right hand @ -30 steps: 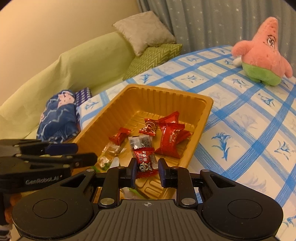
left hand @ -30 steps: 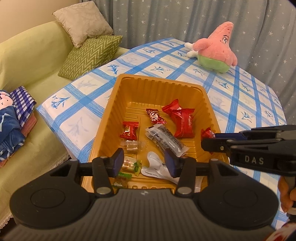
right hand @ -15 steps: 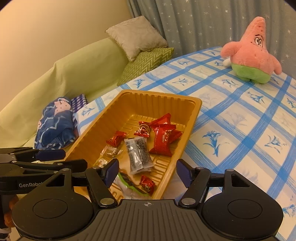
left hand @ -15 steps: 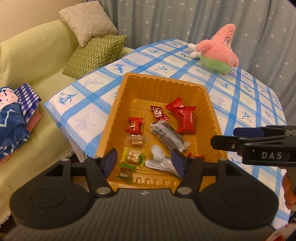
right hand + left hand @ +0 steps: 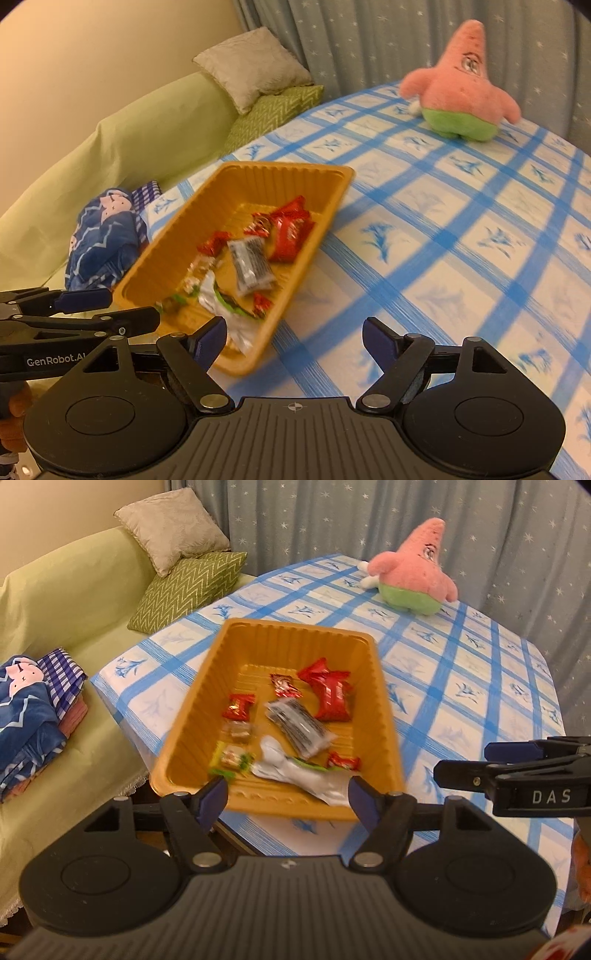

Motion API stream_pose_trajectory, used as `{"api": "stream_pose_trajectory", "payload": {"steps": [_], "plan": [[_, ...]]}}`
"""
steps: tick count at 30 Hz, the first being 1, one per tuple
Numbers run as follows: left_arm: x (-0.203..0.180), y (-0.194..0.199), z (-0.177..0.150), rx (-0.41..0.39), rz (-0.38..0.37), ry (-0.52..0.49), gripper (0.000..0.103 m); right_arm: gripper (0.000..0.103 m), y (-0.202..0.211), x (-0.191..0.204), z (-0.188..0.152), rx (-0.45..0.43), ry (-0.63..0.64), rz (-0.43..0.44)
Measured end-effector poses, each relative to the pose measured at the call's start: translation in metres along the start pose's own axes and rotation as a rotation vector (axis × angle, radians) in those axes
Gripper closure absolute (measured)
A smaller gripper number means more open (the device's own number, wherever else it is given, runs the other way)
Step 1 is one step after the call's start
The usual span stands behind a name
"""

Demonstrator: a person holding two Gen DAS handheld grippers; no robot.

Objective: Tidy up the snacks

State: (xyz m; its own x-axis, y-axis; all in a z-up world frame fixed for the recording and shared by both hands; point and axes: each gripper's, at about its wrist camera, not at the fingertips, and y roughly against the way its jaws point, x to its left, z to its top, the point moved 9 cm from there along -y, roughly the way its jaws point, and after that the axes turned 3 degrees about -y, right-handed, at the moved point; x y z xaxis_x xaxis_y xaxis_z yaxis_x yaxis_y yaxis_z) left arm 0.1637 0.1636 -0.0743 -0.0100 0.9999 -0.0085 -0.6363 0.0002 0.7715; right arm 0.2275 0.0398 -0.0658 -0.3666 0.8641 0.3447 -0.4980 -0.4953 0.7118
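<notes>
Left tool (image 5: 286,800): jaws opening, nothing between them; poised over the near short wall of the tray.

Tray (image 5: 295,637): orange plastic, on the counter (image 5: 461,686) at its left corner, long axis running away from both tools. Holds all visible snacks: red packets (image 5: 330,698), dark clear-wrapped bar (image 5: 297,725), white wrapper (image 5: 295,771) nearest the left tool.

Right tool (image 5: 295,338): jaws opening, empty; over bare cloth, tray ahead and to its left. Left tool judged nearer the snacks.
</notes>
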Motion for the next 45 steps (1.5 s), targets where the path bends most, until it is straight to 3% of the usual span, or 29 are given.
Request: {"api": "stream_pose_trajectory", "payload": {"steps": [22,45], "plan": [[-0.127,0.051,-0.054,0.030,-0.044,-0.054,0.033,0.022,0.108,-0.083,-0.080,-0.006,-0.099,-0.059],[-0.195,0.081,-0.080,0.016,-0.092,-0.117,0.033,0.022,0.165,-0.130,-0.129,-0.024,-0.161,-0.109]]}}
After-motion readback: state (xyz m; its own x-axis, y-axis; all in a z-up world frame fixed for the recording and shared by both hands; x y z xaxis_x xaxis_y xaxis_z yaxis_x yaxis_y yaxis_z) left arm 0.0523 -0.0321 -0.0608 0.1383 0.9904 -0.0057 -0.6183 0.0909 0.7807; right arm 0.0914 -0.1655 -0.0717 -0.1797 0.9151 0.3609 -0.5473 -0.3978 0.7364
